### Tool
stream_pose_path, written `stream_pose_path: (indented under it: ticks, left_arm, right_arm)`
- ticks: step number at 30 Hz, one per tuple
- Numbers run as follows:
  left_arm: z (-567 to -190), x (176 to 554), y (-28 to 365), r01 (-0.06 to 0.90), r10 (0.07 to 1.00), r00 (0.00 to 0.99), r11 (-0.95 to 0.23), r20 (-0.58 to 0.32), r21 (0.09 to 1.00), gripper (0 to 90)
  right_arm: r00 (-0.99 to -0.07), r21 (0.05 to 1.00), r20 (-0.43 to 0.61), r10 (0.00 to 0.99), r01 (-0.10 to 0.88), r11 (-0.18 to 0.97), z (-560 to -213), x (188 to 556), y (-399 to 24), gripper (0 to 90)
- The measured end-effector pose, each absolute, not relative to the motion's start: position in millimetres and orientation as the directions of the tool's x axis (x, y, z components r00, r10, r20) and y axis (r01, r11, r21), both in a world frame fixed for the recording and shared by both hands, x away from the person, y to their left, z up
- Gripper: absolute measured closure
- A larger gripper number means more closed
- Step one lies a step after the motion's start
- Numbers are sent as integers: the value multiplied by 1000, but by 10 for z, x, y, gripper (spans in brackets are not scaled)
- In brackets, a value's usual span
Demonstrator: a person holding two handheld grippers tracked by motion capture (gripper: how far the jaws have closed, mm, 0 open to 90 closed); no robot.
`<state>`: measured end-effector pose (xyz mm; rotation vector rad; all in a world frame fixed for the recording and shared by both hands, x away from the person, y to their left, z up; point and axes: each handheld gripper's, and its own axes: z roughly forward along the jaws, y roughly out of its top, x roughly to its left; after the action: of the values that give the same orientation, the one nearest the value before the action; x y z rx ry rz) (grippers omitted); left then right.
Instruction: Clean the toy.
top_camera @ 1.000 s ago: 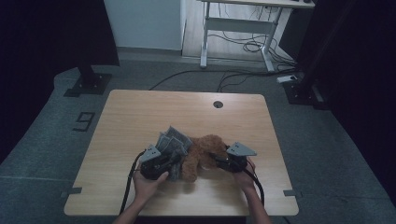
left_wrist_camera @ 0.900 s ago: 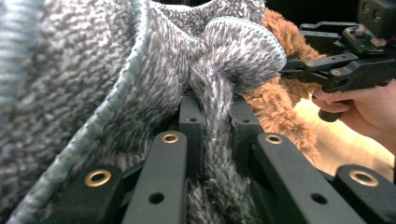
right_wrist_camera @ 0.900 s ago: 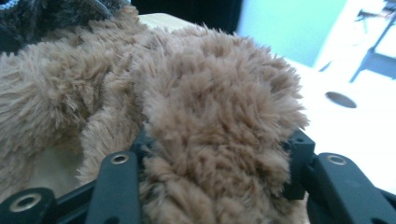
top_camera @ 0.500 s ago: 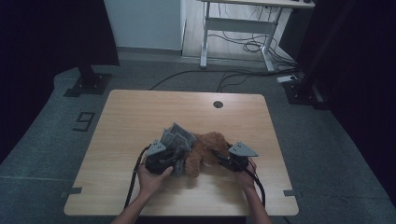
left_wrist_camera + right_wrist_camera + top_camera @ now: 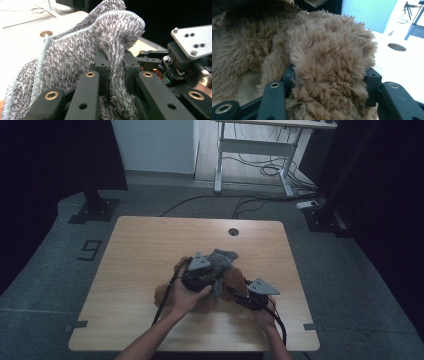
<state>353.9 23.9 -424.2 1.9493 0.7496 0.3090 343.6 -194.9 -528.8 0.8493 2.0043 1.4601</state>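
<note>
Since the earlier frame, my left gripper (image 5: 212,276), pinching the grey knitted cloth (image 5: 82,50), rose above the brown plush toy (image 5: 322,62), clamped by my right gripper (image 5: 329,75); nearby floor marking (image 5: 90,250) read "9".

The cloth (image 5: 75,55) is a nubby grey-and-white knit with a stitched pale-blue hem. The plush toy (image 5: 329,62) has long, shaggy brown fur. The table (image 5: 150,250) shows pale, smooth wood grain. The left gripper (image 5: 113,67) looks matt black plastic with brass-coloured rivets.
</note>
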Motion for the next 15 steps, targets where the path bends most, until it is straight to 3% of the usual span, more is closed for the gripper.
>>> stream_pose_path:
  ticks: [6, 8, 12, 15]
  left_arm:
    - [-4522, 3676, -86, 420, 611, 785, -402, -103, 814, 773]
    - [-4530, 3685, -48, 437, 622, 775, -399, -112, 806, 776]
    - [-4492, 3666, 156, 436, 674, 738, -427, -44, 792, 777]
    - [-4469, 3683, 423, 469, 685, 721, -374, -103, 800, 779]
  right_arm:
    - [-673, 953, -29, 739, 204, 224, -5303, 3437, -1978, 455]
    - [-672, 951, -16, 741, 218, 218, -5327, 3445, -2002, 455]
    - [-673, 952, -14, 740, 218, 216, -5335, 3442, -2010, 455]
    - [-676, 953, -14, 736, 214, 215, -5338, 3437, -2012, 453]
